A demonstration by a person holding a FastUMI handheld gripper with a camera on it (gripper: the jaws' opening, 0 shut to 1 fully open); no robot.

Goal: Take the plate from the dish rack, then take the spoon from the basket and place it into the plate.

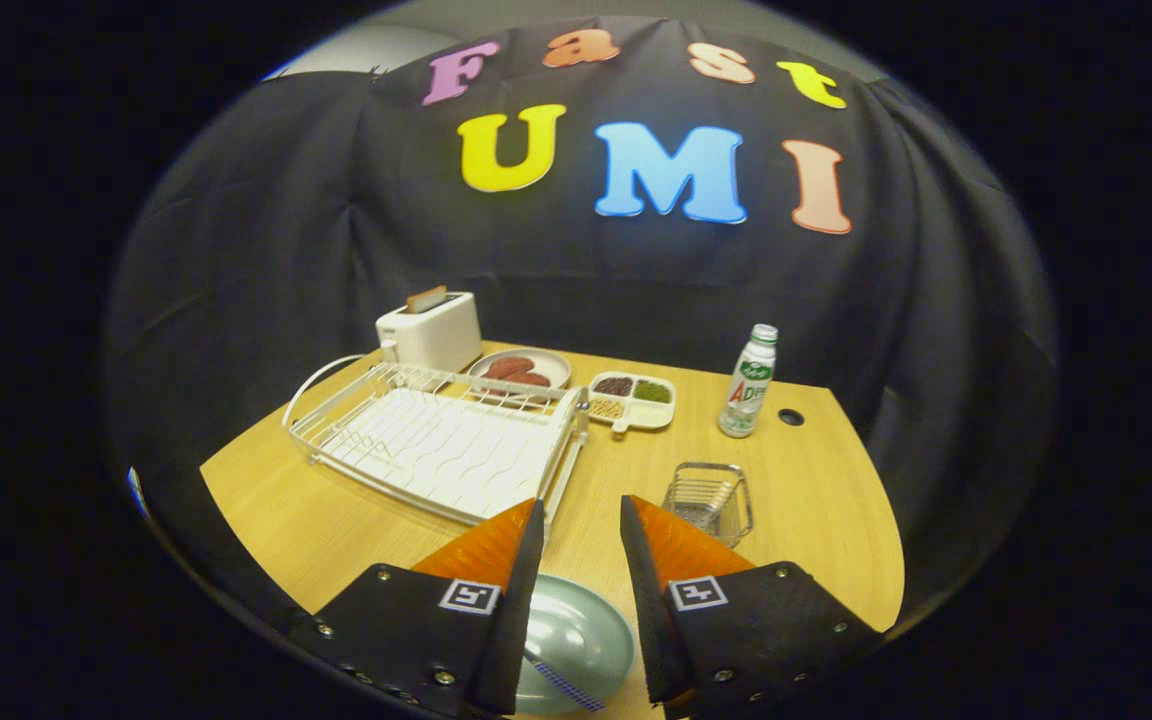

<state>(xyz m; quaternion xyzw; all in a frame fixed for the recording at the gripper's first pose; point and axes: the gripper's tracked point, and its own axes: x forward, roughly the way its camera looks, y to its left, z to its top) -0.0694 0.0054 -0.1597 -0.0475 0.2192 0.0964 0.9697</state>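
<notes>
My gripper [581, 520] hangs above the wooden table [816, 500] with its fingers spread apart and nothing between them — just bare tabletop shows in the gap. The plate [576, 640], a pale green one, already lies flat on the table right below the fingers, close in toward me, and I can make out what looks like the spoon [561, 685], a handle with a blue-checked pattern, lying across its near part. The dish rack [436, 450] sits empty ahead and to the left of my fingers, and the small wire basket [708, 500] stands just beyond the right finger; it looks empty to me, though the wires make that hard to be sure of. By my reckoning the work is as good as done, so the step in hand is simply getting clear of it well. I would keep the fingers wide, lift straight up and back, and avoid dipping — a low finger could catch the plate's rim and tip the spoon out. I would also mind the basket on the right, which is light and would slide at a nudge. The toaster [431, 330], the food tray [633, 400] and the bottle [748, 385] stand well beyond, out of my way.
</notes>
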